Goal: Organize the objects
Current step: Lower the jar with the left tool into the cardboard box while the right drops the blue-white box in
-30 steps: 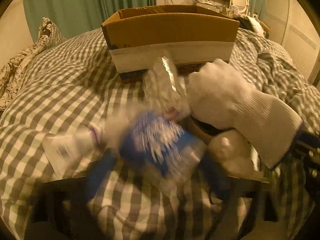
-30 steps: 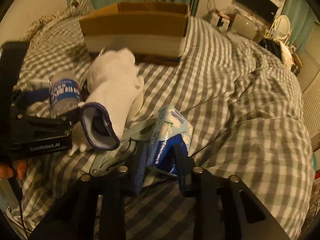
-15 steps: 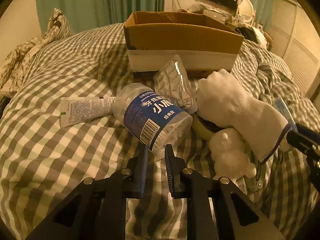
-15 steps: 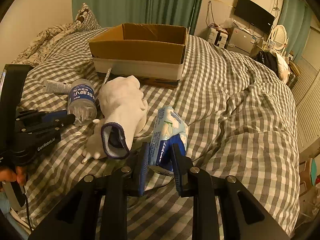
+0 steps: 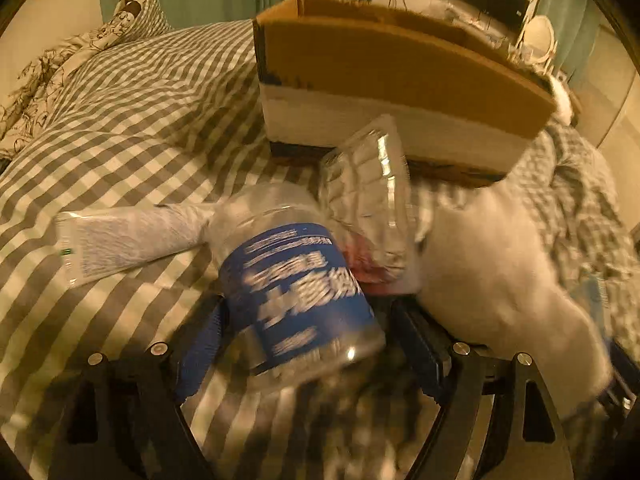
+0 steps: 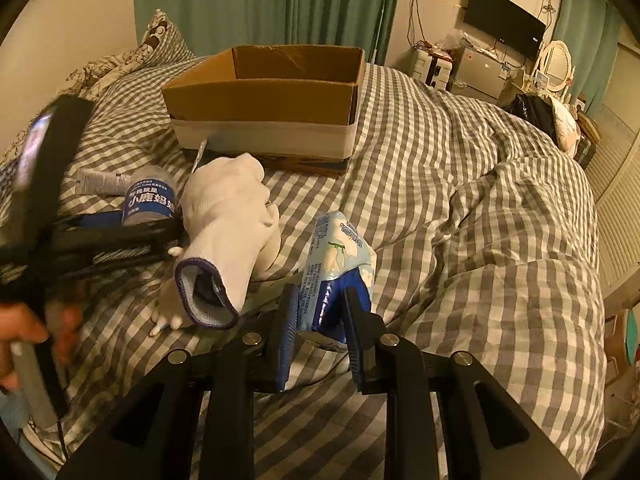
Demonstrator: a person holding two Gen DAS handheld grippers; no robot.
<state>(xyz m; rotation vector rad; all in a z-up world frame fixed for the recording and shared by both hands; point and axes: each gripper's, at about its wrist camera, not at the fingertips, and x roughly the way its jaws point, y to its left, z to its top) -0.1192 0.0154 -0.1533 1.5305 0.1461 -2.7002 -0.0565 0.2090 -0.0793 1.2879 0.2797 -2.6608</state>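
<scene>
An open cardboard box [image 5: 400, 76] stands on the checked bed; it also shows in the right wrist view [image 6: 272, 104]. My left gripper [image 5: 308, 320] is open, its jaws wide on either side of a clear jar with a blue label [image 5: 296, 292], which lies on its side [image 6: 150, 200]. My right gripper [image 6: 320, 316] is shut on a blue and white tissue pack [image 6: 338, 264], held above the bed. A white glove [image 6: 228, 232] lies between the two grippers [image 5: 500, 264].
A white tube [image 5: 124, 240] lies left of the jar. A clear plastic container [image 5: 368, 196] leans in front of the box. A patterned pillow [image 6: 156, 40] lies at the far left. A rumpled duvet [image 6: 500, 200] covers the right side.
My left gripper has opened wide and moved forward around the jar. My right gripper has lifted the tissue pack higher above the bed.
</scene>
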